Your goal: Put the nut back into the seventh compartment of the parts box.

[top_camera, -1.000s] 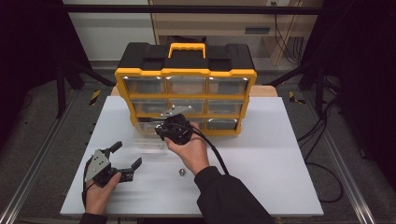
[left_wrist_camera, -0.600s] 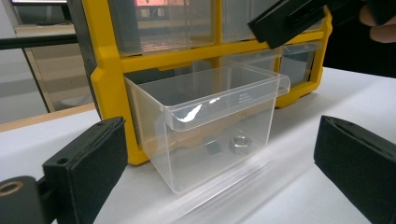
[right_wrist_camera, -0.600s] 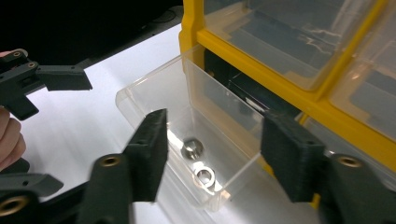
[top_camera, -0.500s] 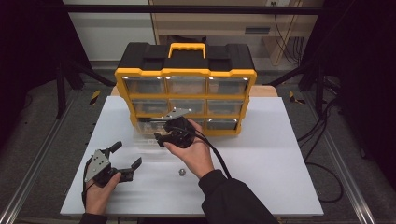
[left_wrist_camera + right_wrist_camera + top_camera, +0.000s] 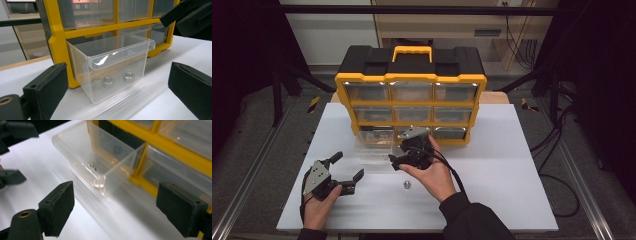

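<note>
A yellow and black organizer (image 5: 410, 80) with clear drawers stands at the back of the white table. Its bottom-left clear drawer (image 5: 373, 142) is pulled out. In the left gripper view two steel nuts (image 5: 108, 81) lie on the floor of the drawer (image 5: 112, 60). One more nut (image 5: 406, 185) lies loose on the table. My right gripper (image 5: 399, 151) hovers open just right of the drawer, with nothing between its jaws. My left gripper (image 5: 348, 165) rests open at the front left, aimed at the drawer. In the right gripper view the drawer (image 5: 100, 162) lies ahead of my open right gripper (image 5: 120, 207).
The white table (image 5: 512, 165) has free room to the right and along the front. Cables (image 5: 557, 145) trail off its right side. Metal rails run along both sides of the table.
My right gripper has drawn back a little from the drawer, toward the near right. The left gripper has stayed where it was.
</note>
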The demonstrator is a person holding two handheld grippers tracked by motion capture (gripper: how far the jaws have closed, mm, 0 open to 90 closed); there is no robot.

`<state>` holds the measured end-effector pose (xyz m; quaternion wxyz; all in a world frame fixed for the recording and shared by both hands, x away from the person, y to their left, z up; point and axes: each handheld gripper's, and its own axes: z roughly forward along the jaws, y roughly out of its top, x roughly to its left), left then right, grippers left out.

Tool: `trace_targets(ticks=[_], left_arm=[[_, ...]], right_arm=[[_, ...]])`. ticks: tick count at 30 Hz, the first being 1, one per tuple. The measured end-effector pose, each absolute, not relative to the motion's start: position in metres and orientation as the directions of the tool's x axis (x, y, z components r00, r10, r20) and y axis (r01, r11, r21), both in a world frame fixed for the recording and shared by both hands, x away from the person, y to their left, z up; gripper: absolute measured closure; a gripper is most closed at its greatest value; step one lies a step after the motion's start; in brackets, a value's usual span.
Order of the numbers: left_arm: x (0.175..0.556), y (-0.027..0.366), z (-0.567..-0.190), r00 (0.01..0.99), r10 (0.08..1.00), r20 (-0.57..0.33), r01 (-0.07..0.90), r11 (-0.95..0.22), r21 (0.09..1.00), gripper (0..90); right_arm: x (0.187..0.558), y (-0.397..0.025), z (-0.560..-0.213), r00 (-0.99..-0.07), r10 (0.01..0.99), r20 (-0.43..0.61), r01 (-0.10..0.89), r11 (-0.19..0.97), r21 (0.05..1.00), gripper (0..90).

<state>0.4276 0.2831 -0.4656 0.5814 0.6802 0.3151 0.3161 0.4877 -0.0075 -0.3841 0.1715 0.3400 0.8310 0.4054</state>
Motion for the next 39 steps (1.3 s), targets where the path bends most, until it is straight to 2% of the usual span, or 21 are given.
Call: trace_targets(ticks=[14,20,39], left_arm=[[0.428,0.283,-0.465,0.601,0.796,0.068,0.058,-0.129,0.99,2.6],[0.428,0.283,-0.465,0.601,0.796,0.068,0.058,-0.129,0.99,2.6],[0.427,0.282,-0.465,0.609,0.789,0.086,0.042,-0.14,0.989,2.6]], right_arm=[[0.48,-0.021,-0.404,-0.728,0.686,0.002,0.464,0.49,0.738,10.5],[0.477,-0.021,-0.409,-0.724,0.689,0.035,0.514,0.505,0.694,10.5],[0.473,-0.023,-0.422,-0.757,0.653,0.036,0.523,0.571,0.633,9.1]])
